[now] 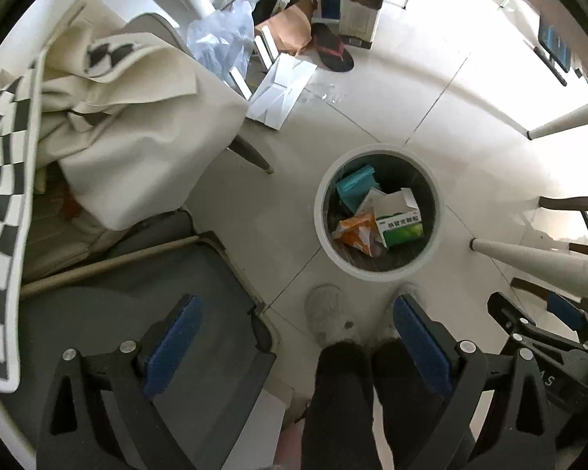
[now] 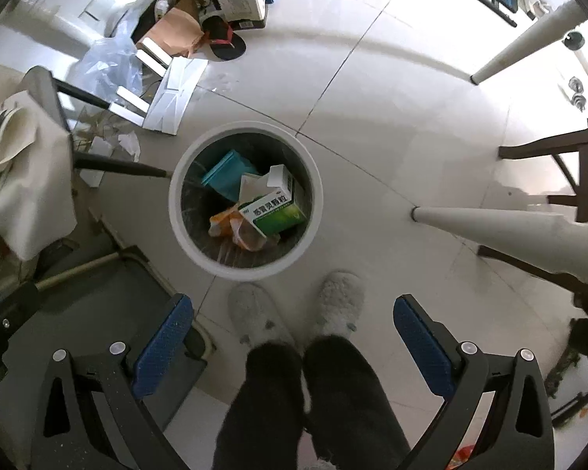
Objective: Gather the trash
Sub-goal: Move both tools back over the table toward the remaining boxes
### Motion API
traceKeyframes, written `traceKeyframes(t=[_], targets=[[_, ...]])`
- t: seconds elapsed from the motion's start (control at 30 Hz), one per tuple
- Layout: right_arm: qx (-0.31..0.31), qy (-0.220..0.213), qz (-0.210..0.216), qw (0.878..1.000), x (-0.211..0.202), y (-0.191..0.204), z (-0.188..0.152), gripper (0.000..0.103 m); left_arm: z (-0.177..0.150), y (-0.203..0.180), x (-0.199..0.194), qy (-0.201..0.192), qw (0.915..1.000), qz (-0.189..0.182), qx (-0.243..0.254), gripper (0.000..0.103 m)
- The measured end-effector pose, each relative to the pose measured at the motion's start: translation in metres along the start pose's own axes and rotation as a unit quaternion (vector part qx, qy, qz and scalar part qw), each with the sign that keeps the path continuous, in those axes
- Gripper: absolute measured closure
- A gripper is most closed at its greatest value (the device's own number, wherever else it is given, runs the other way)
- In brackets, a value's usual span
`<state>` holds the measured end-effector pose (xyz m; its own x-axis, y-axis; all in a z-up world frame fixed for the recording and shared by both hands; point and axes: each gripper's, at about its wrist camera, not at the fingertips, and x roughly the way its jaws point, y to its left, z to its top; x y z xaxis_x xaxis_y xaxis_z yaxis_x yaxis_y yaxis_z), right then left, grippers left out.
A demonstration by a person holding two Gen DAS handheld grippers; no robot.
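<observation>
Over the tiled floor, both hand-held grippers hung wide apart and empty.

From the left wrist, the left hand-held gripper (image 1: 294, 346) gaped above the pale floor (image 1: 431, 90), with the round white trash bin (image 1: 322, 235) ahead holding a green box (image 1: 400, 227), an orange wrapper (image 1: 356, 231) and a teal box (image 1: 354, 186). From the right wrist, the right hand-held gripper (image 2: 294, 346) gaped too; the bin (image 2: 176, 219) stood before fuzzy slippers (image 2: 341, 301), with cardboard (image 2: 176, 31) and plastic clutter (image 2: 106, 62) beyond.

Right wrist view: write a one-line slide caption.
Open right gripper above a white bin holding a green box.
</observation>
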<state>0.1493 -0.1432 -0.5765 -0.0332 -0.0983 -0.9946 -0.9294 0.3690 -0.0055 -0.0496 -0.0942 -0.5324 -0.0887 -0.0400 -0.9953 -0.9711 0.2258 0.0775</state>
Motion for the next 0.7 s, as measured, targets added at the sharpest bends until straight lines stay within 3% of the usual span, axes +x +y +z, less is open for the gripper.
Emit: traceKeyframes(t=[0.37,0.57,0.7], targets=[[0.006,-0.037,0.008,0.999,-0.154,0.006,-0.04,0.0,-0.036,0.015,-0.124,-0.036,0.9992,0.001,0.021,0.003],[0.014,-0.063,0.037,0.997,-0.239,0.002,-0.049,0.0,-0.033,0.019,-0.196,-0.068,0.9967,0.03,0.032,0.003],[0.04,-0.084,0.073,0.993,-0.292,-0.017,-0.036,0.0,-0.016,0.012,-0.236,-0.101,0.994,0.033,0.026,0.003]])
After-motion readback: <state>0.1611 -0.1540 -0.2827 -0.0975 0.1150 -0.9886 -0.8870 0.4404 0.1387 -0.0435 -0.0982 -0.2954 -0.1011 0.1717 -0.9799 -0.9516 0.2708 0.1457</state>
